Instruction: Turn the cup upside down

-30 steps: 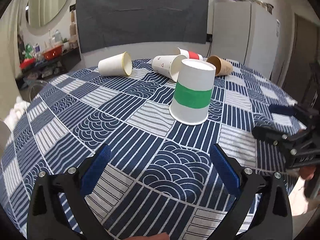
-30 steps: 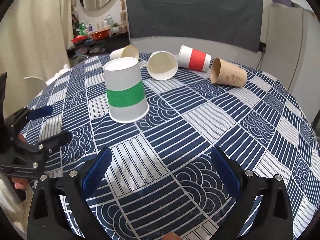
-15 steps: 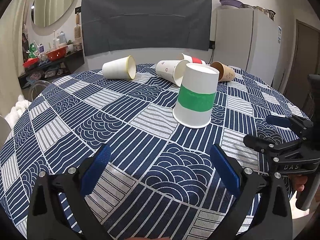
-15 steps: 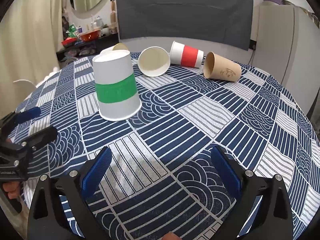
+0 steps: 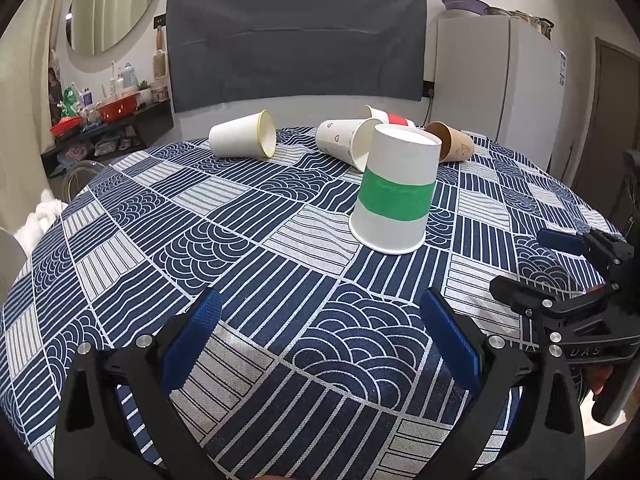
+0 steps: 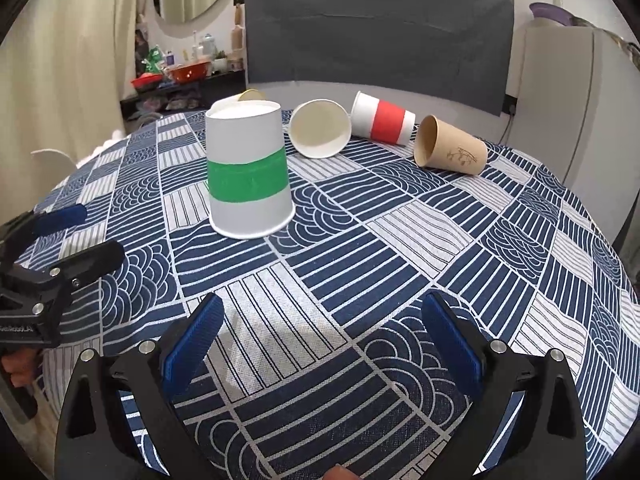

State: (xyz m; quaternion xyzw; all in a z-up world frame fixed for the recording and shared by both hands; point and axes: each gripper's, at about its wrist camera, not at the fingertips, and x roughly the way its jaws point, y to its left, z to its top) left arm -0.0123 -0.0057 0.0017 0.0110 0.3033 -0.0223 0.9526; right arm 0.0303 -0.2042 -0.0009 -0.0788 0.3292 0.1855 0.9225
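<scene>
A white paper cup with a green band (image 5: 394,190) stands upside down on the patterned tablecloth (image 5: 224,264); it also shows in the right wrist view (image 6: 248,172). My left gripper (image 5: 320,336) is open and empty, held low over the table's near side, well short of the cup. My right gripper (image 6: 320,340) is open and empty too, near the front edge. Each gripper shows in the other's view: the right one (image 5: 532,264) at the far right, the left one (image 6: 76,236) at the far left.
Several cups lie on their sides at the back: a plain white one (image 5: 244,141), a white one with small hearts (image 5: 344,145), a red-banded one (image 6: 382,119) and a brown one (image 6: 450,148). A dark chair back (image 5: 296,40) and a white fridge (image 5: 496,80) stand beyond the table.
Both grippers have drawn back and lowered a little from the green-banded cup, which stays upside down in place. Both stay open.
</scene>
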